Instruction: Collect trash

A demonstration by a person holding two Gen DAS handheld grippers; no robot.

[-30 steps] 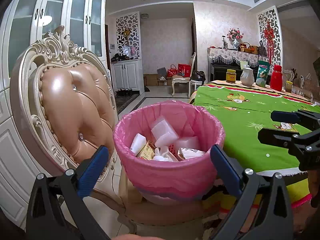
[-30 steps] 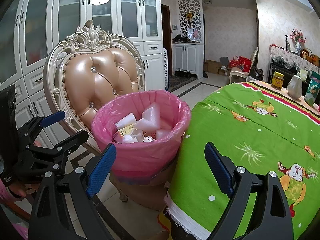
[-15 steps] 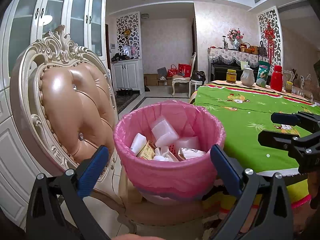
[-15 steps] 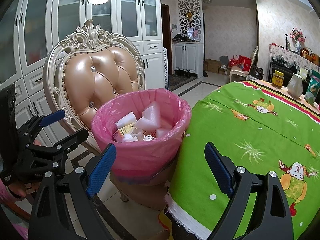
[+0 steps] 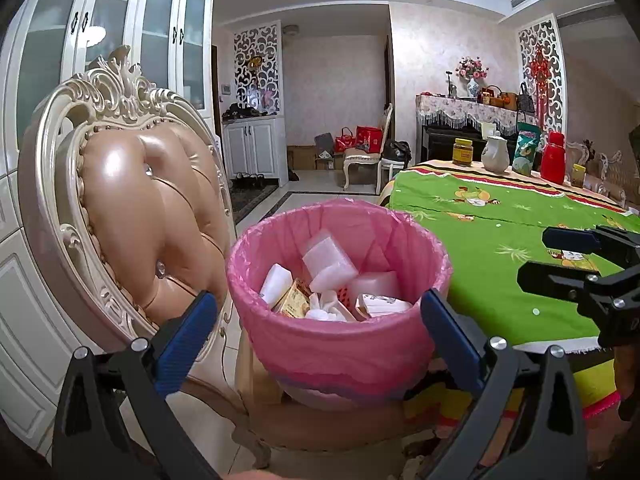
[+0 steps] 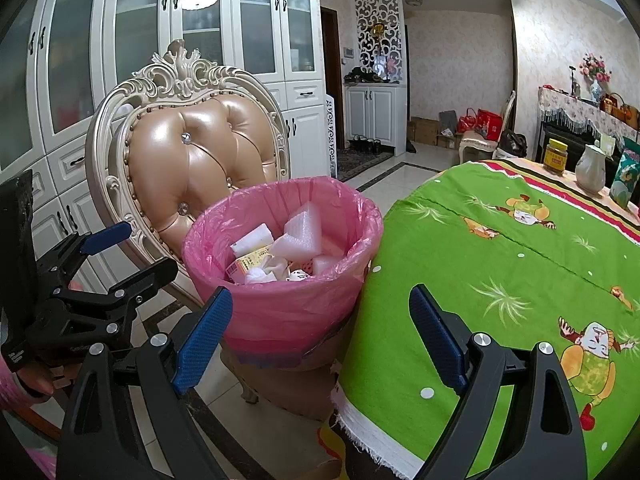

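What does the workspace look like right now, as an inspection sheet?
Surface: green tablecloth, near part bare.
Job's things: bin with a pink bag on the chair seat, holding foam pieces and a yellow box.
Clutter: jar, white jug and red bottle at the table's far end.
Grippers: left hand-held gripper open, empty; right hand-held gripper open, empty.
Cables: nothing seen.
Surroundings: white cabinets, tiled floor.

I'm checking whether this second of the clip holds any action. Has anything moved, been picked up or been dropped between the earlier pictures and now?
Nothing visibly changed. The left gripper and right gripper hang open and empty in the same spots, nothing was taken or let go, and the pink-lined trash bin on the chair holds the same foam pieces and wrappers beside the green tablecloth.
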